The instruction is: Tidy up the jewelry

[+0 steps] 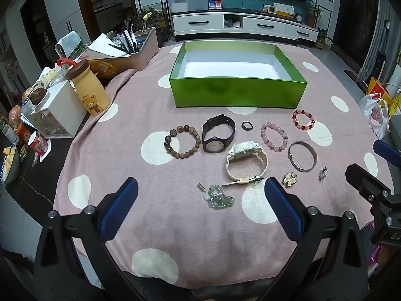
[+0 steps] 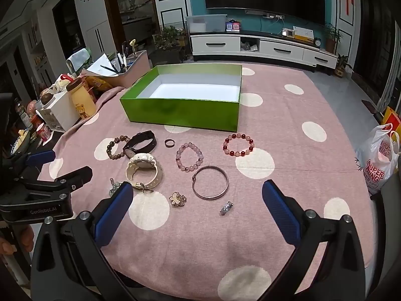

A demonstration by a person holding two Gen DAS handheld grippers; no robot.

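Left wrist view: we hold the left gripper [image 1: 200, 200] spread wide above the pink dotted cloth [image 1: 125, 225], nothing between its blue pads. Ahead lies the jewelry, all on the cloth in front of the empty green box [image 1: 238, 92]: a brown bead bracelet [image 1: 182, 141], a black watch [image 1: 217, 134], a small dark ring [image 1: 247, 125], a white watch [image 1: 246, 161], a pink bead bracelet [image 1: 274, 136], a red bead bracelet [image 1: 303, 120], a metal bangle [image 1: 302, 156], a gold flower brooch [image 1: 289, 178], a small silver piece [image 1: 323, 173] and a green jade strand [image 1: 219, 198]. The right wrist view shows the right gripper [image 2: 198, 208] likewise wide apart and empty, poised near the bangle and the silver piece.

Risks, as we judge them: the two watches touch, and the white strap lies just beside the jade strand, so a careless close may drag a neighbour along. The ring and the silver piece are thin and flat; broad pads may slide over them or pinch the cloth instead. Round beads may roll out of a light grip. The loose cloth may bunch and shift the rest. With both grippers near each other, we also risk a collision.
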